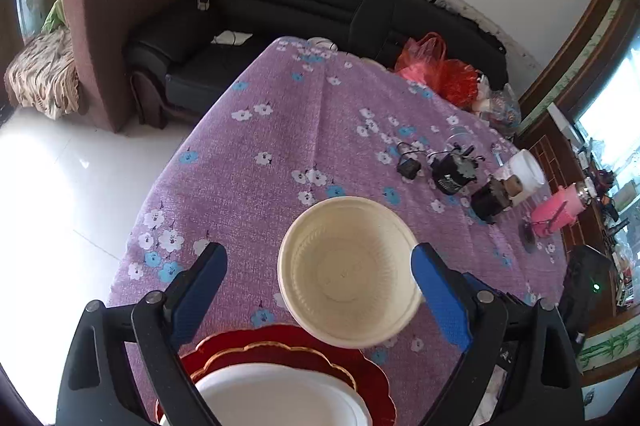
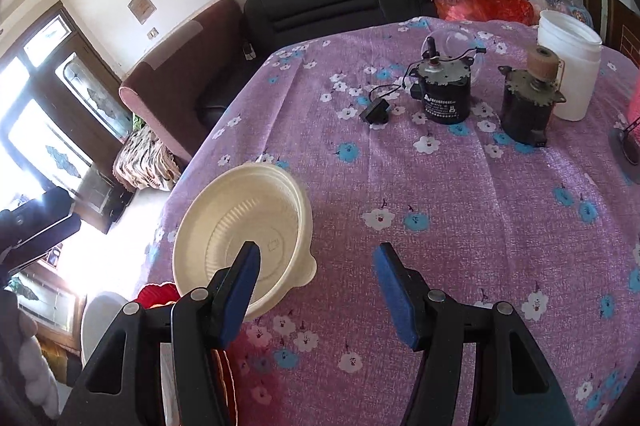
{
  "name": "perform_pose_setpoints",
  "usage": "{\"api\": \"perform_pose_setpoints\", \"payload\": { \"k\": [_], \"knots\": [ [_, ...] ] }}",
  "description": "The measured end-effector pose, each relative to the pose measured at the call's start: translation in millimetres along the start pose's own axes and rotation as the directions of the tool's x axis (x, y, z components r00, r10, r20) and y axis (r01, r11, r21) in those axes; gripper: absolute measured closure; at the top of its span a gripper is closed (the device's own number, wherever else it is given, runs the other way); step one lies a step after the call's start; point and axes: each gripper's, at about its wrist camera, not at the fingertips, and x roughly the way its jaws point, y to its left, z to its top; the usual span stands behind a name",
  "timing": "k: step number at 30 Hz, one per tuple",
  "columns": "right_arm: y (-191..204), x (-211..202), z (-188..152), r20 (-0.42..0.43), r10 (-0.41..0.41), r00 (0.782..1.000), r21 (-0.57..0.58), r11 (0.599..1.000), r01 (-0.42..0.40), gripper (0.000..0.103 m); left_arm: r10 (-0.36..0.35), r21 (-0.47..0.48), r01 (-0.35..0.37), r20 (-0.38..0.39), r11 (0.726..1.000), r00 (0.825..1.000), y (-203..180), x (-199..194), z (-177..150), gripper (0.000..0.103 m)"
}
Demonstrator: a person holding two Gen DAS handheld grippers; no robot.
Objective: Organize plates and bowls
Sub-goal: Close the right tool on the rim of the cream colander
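**Two claws, one cream bowl, and a table full of motors**

Labels first: the nearer of the two motors (image 2: 443,94) ahead of my right claw has a white printed label on its side, but it's too small and blurry for me to read. Same with the faint stamp in the bottom of the bowl. No brand I can make out anywhere.

Counts: one cream bowl (image 1: 347,271), one red scalloped plate (image 1: 370,372) with a gold edge, one white plate (image 1: 280,396) sitting on top of the red one, two black motors, one small black adapter (image 2: 375,114), one white plastic tub (image 2: 570,64), one pink thing (image 1: 556,212) off to the far right.

My left claw (image 1: 318,280) has its jaws spread wide. The bowl sits between the blue pads, close against the right pad (image 1: 438,300), with a clear gap to the left one, so nothing's clamped. The red and white plates are right under that claw, nearer to me than the bowl.

My right claw (image 2: 316,284) is about halfway apart and empty. The bowl is just off its left finger (image 2: 240,292), overhanging the floral tablecloth (image 2: 460,206) edge; only cloth lies between the pads.
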Motion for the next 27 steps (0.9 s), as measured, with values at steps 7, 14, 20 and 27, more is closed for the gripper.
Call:
{"api": "perform_pose_setpoints", "payload": {
  "k": [7, 14, 20, 27],
  "knots": [
    [-3, 33, 4, -0.051, -0.016, 0.999, -0.017, 1.000, 0.016, 0.039, 0.082, -0.046, -0.089, -0.144, 0.995, 0.986, 19, 60, 21, 0.014],
    [5, 61, 9, -0.094, -0.027, 0.995, -0.055, 0.998, 0.021, 0.063, 0.070, -0.068, -0.080, -0.139, 0.995, 0.988, 21, 65, 20, 0.015],
    [-4, 52, 1, -0.102, -0.033, 0.994, -0.010, 0.999, 0.032, 0.084, 0.070, -0.045, -0.075, -0.099, 0.996, 0.993, 13, 47, 13, 0.015],
    [-58, -3, -19, -0.098, -0.103, 0.990, 0.028, 0.994, 0.106, 0.085, 0.059, 0.094, -0.054, -0.056, 0.994, 0.997, -33, 21, -15, 0.015]
  ]
}}
